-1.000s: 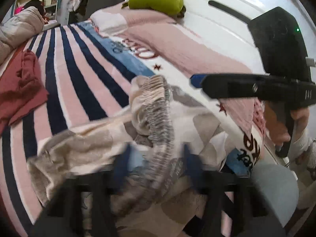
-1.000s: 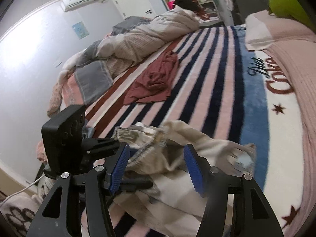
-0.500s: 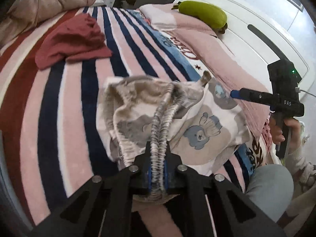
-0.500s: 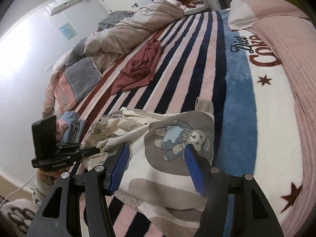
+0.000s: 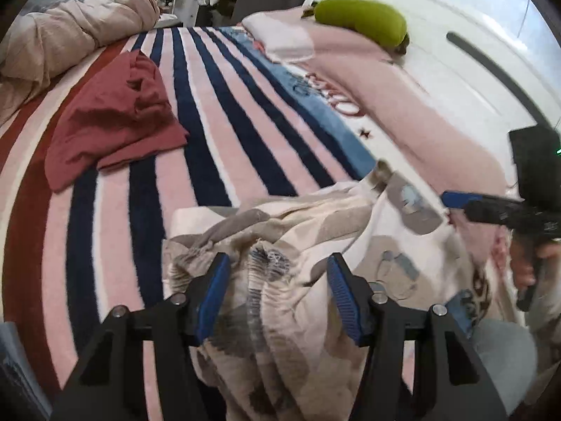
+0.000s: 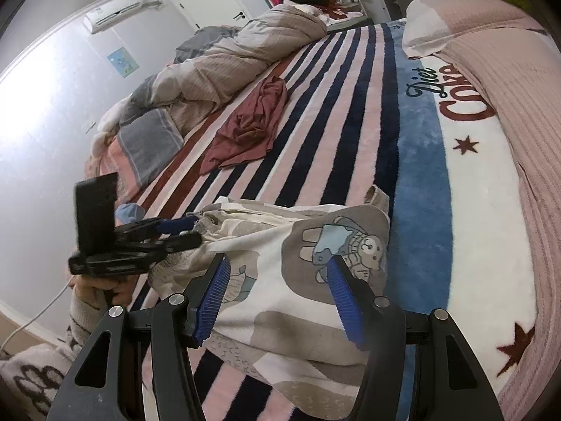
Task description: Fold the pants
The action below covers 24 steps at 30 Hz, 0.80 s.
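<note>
Striped in pink, navy and dark red, the blanket (image 6: 336,112) covers the whole bed, with a blue band where "Diet" is written in dark script and red letters beside it run under a pink cover (image 6: 508,80). More small print shows on the cloth near the bed's edge, too small to read.

On the near edge lie the pants (image 6: 301,280), cream with grey patches and a bear print. They are folded into a rough heap, the long side running along the bed's edge and the gathered waistband (image 5: 266,273) bunched at the left end.

Over that waistband the left gripper (image 5: 277,298) is opening; the cloth sits between its blue pads, which do not press it. Spread above the bear patch, the right gripper (image 6: 280,291) holds nothing.

Farther up the bed lies a crumpled red garment (image 5: 112,119), well apart from the pants. Behind it a quilt (image 6: 224,63) is piled along the wall side, and a green cushion (image 5: 361,21) rests on the pink cover.
</note>
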Each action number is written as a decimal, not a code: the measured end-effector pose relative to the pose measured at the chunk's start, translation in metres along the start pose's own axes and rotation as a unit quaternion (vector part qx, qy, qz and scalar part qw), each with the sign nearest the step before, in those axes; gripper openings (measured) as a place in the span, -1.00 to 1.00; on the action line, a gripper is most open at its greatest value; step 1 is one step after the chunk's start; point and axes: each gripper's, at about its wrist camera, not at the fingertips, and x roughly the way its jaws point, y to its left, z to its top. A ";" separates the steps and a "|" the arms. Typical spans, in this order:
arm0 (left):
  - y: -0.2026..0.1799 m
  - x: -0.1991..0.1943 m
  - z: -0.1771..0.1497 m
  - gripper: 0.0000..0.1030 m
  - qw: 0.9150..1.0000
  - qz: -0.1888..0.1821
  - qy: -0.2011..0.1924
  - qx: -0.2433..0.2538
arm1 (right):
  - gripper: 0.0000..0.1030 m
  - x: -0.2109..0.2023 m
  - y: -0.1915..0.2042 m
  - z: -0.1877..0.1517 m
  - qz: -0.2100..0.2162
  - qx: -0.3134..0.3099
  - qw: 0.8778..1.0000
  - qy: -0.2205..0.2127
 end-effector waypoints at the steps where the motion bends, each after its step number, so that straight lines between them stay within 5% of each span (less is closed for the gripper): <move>1: -0.001 0.004 -0.001 -0.08 1.000 0.005 0.002 0.004 | 0.05 -0.001 -0.002 -0.001 -0.001 0.001 1.000 0.000; 4: -0.002 0.008 -0.003 -0.86 1.000 0.016 0.010 0.009 | 0.05 -0.002 -0.007 -0.001 -0.005 0.007 1.000 0.000; 5: -0.003 0.006 -0.004 -0.86 1.000 0.026 0.006 0.014 | 0.05 -0.002 -0.008 -0.001 -0.006 0.009 1.000 0.000; 10: 0.006 -0.017 -0.005 -0.86 0.996 0.076 -0.039 0.005 | 0.05 -0.002 -0.008 0.002 -0.013 0.006 1.000 -0.006; 15: 0.018 -0.011 -0.007 -0.86 0.991 0.123 -0.042 0.006 | 0.05 0.004 -0.012 0.002 -0.042 -0.009 0.999 -0.004; 20: 0.020 -0.006 -0.011 -0.77 0.992 0.123 -0.035 0.012 | 0.05 0.019 -0.022 -0.011 -0.085 -0.022 0.996 0.026; 21: 0.021 -0.011 -0.010 -0.69 0.993 0.114 -0.038 0.005 | 0.05 0.020 -0.025 -0.013 -0.085 -0.017 0.996 0.032; 23: 0.021 -0.023 -0.008 -0.16 0.992 0.115 -0.048 -0.008 | 0.05 0.020 -0.030 -0.016 -0.083 -0.010 0.996 0.038; 24: 0.019 -0.032 -0.008 -0.10 0.992 0.115 -0.058 -0.006 | 0.05 0.018 -0.031 -0.016 -0.083 -0.009 0.996 0.037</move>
